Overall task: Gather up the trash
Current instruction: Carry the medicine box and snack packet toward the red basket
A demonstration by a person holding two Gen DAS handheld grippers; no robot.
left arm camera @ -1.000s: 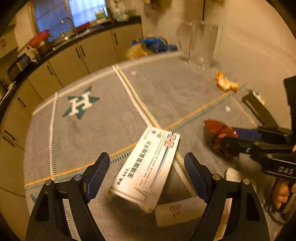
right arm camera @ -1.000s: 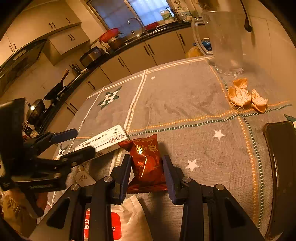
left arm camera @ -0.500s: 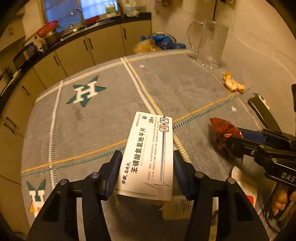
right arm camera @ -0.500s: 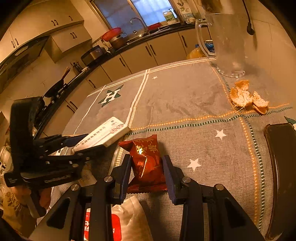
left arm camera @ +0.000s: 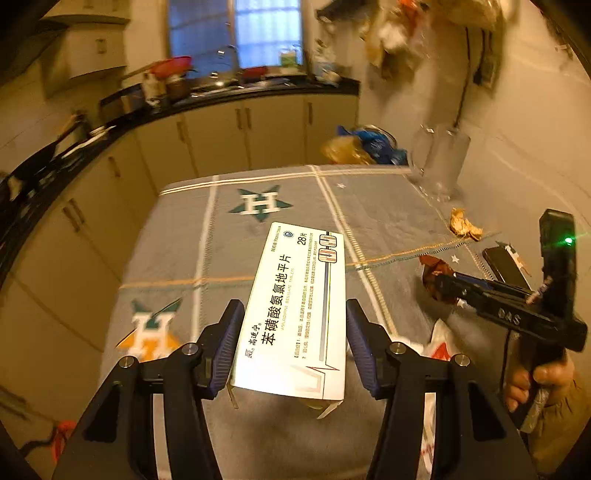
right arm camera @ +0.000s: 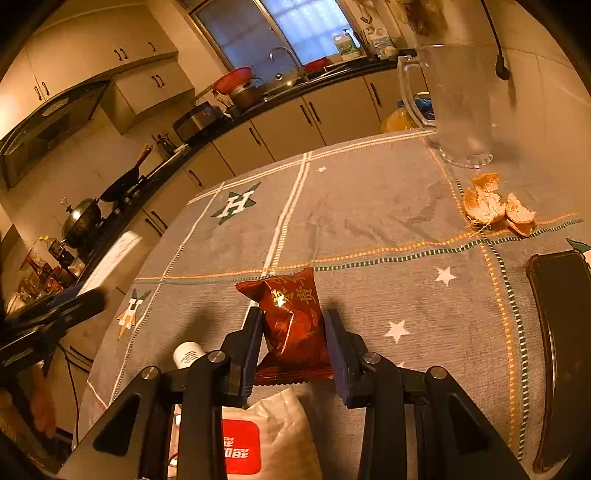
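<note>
Grey woven tablecloth (right arm camera: 369, 206) with star-and-H motifs and striped grid lines covers the table. Behind it a kitchen: cream cabinets, dark countertop with pots, sink under a window (right arm camera: 295, 29). Clear glass pitcher (right arm camera: 458, 107) stands at the far right edge; orange peel (right arm camera: 495, 206) lies near it, a black phone (right arm camera: 561, 332) further toward the camera. White plastic bag with red print (right arm camera: 258, 439) sits at the near edge, under the right tool.

Left gripper (left arm camera: 295, 347) pitched down, jaws part-closed and clamped on a white medicine box (left arm camera: 299, 306), which is held clear above the cloth. Right gripper (right arm camera: 291, 343) also pitched down, jaws narrow, pinching a red snack wrapper (right arm camera: 291, 321) just over the cloth. The person's right hand (left arm camera: 532, 380) shows on that tool's handle in the left view.
</note>
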